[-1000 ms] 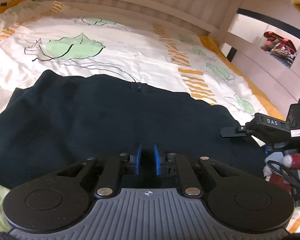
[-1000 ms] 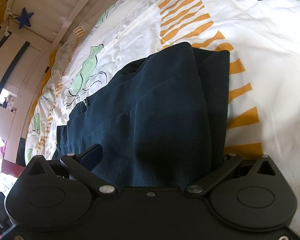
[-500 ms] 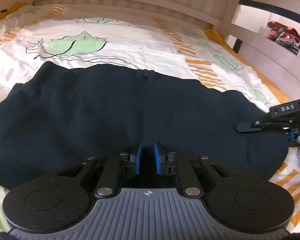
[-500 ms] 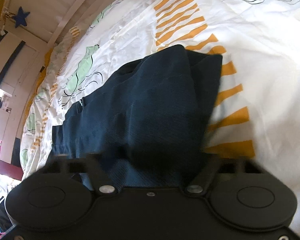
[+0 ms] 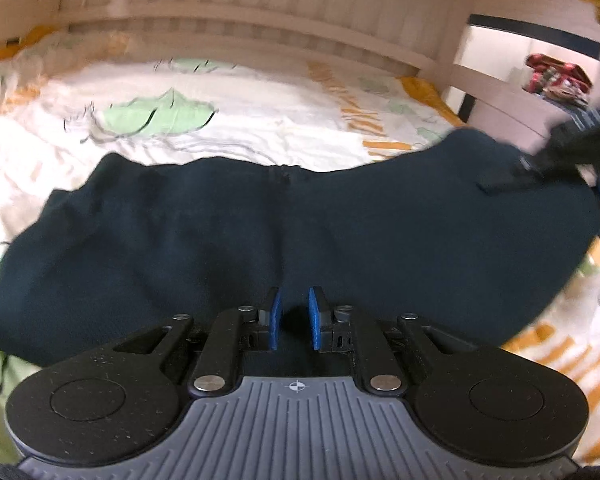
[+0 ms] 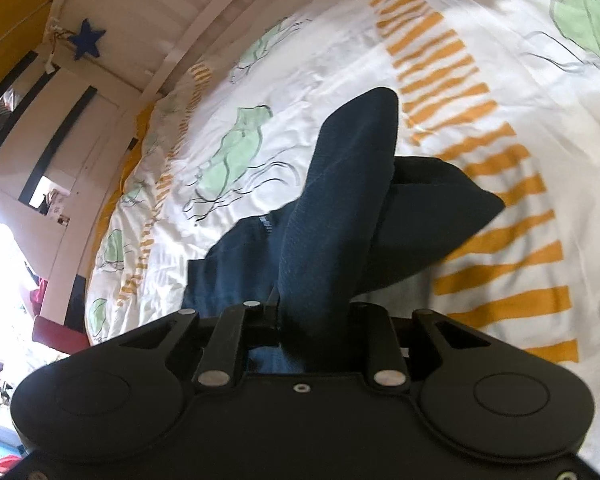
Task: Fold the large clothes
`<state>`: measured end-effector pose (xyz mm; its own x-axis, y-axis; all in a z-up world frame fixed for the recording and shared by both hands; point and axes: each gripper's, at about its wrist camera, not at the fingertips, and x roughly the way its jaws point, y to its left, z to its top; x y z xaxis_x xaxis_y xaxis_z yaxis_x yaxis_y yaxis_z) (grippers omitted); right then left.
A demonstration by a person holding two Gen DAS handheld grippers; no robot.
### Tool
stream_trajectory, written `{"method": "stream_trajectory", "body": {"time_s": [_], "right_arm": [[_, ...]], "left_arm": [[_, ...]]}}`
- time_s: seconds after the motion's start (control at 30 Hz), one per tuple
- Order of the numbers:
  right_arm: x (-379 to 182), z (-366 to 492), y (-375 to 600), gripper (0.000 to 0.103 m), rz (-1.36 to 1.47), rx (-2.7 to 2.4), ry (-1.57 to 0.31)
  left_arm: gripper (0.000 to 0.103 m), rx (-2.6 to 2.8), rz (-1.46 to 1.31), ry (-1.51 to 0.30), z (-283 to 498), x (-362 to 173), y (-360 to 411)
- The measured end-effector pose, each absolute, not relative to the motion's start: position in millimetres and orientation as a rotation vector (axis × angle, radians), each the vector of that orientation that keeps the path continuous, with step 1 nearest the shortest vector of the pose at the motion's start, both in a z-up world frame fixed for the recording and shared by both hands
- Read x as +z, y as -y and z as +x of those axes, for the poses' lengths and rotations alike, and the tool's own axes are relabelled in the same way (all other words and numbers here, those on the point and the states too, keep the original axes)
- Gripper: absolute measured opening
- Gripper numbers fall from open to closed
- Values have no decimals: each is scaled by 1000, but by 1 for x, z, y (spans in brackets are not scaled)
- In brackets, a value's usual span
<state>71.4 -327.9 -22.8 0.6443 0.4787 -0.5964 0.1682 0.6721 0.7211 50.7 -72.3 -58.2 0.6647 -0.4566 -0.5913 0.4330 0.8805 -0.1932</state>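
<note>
A large dark navy garment (image 5: 259,232) lies spread across the leaf-patterned bedsheet (image 5: 259,120). My left gripper (image 5: 295,316) sits at the garment's near edge, its blue pads nearly together with dark cloth between them. In the right wrist view one end of the garment (image 6: 340,208) rises off the sheet (image 6: 500,80) as a bunched fold into my right gripper (image 6: 312,312), whose jaws are closing on that cloth; its pads are hidden by the fabric. From the left wrist view, the right gripper (image 5: 556,152) shows blurred at the garment's right end.
A slatted wooden bed frame (image 5: 259,12) runs along the far side of the bed. A shelf unit with colourful items (image 5: 556,76) stands at the right. A blue star (image 6: 85,38) hangs on the wall beyond the bed's corner.
My right gripper's jaws went from wide open to closed on the garment's end and lifted it off the sheet. The left gripper shifted slightly with the near edge.
</note>
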Motion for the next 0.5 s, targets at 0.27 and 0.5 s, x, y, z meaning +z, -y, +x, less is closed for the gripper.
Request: {"method": "stream_trajectory", "body": {"time_s": [0.27, 0.5], "right_arm": [[11, 100, 286, 31, 815, 292, -926], [14, 150, 207, 31, 790, 458, -980]], "left_arm": [[15, -543, -69, -757, 59, -75, 65], [15, -521, -201, -825, 61, -63, 27]]}}
